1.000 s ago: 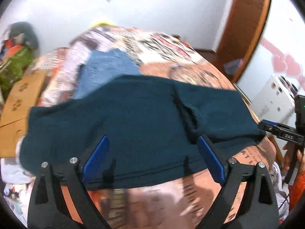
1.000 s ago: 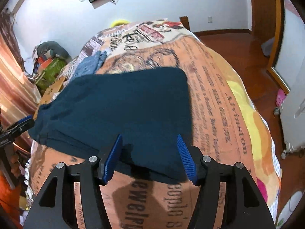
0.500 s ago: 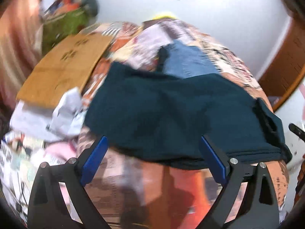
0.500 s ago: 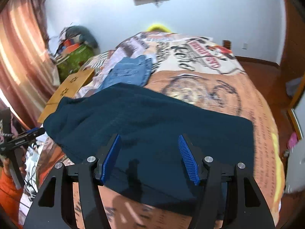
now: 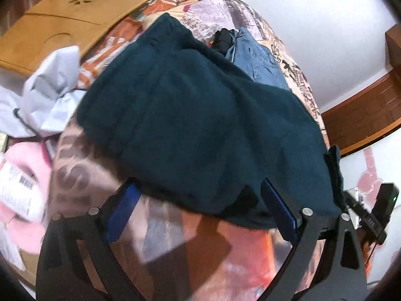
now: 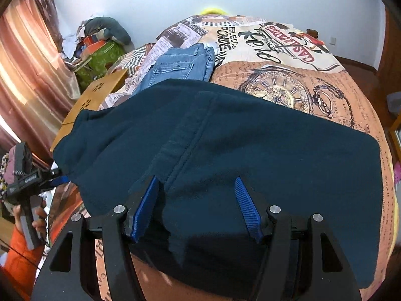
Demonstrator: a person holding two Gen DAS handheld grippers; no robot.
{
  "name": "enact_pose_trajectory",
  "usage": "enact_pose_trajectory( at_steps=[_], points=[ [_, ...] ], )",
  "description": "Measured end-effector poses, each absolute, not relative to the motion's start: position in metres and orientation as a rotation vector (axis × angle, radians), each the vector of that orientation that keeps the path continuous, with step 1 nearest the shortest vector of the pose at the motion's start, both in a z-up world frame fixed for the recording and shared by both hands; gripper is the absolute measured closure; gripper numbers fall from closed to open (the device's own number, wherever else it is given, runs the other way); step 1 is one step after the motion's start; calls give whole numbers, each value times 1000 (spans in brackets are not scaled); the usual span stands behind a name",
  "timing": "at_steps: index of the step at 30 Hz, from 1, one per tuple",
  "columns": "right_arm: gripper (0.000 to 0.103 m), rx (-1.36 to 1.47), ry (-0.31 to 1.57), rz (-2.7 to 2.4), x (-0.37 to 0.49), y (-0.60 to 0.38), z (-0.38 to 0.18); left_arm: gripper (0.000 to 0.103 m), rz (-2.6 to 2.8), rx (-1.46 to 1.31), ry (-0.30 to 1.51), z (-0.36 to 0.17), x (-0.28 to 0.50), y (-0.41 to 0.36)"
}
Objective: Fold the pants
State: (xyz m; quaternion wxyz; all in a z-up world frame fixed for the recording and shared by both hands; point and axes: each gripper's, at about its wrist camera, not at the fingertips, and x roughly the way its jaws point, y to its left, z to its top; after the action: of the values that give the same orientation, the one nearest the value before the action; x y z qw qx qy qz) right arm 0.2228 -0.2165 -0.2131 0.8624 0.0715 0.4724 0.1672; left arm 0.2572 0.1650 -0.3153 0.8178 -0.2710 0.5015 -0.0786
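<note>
Dark teal pants lie spread across the near part of a bed, on a printed newspaper-pattern bedspread; they run left to right, already doubled leg on leg as far as can be judged, with a raised seam running from the middle toward the near edge; laid flat in this way, the fabric offers both short ends to the two tools at once. A folded pair of blue jeans lies just beyond the far edge, apparently a finished item set out of the working area. The right gripper hangs over the near hem at the seam, its jaws spread with blue pads to either side of the fabric; no pad presses on cloth, so nothing is held. The left gripper sits over the near edge at the left end of the pants, jaws likewise spread wide and empty; it also appears in the right wrist view, at the far left, gripped by the person's hand below an orange sleeve. Left of the bed, a wooden board, crumpled white wrapping and a pink package lie clear of the garment. Judgement: the step in hand is the approach to a grasp; each tool is placed near one end, probably so that one end can be carried over the other in a crosswise fold; a pinch through all layers at once would keep the stack aligned.
</note>
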Motion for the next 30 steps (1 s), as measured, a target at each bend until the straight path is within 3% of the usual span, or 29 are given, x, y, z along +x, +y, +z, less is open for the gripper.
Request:
enact_pose_trajectory(
  at_steps=[5, 9, 15, 30],
  points=[
    [42, 156, 996, 352, 223, -215, -214, 12, -103, -574, 1086, -319, 282, 166],
    [42, 161, 995, 352, 223, -215, -214, 48, 17, -441, 1081, -313, 288, 159],
    [42, 179, 972, 348, 219, -217, -209, 75, 76, -171, 990, -279, 279, 124],
    [42, 231, 844, 211, 174, -319, -174, 82, -123, -9, 607, -92, 253, 30]
  ],
)
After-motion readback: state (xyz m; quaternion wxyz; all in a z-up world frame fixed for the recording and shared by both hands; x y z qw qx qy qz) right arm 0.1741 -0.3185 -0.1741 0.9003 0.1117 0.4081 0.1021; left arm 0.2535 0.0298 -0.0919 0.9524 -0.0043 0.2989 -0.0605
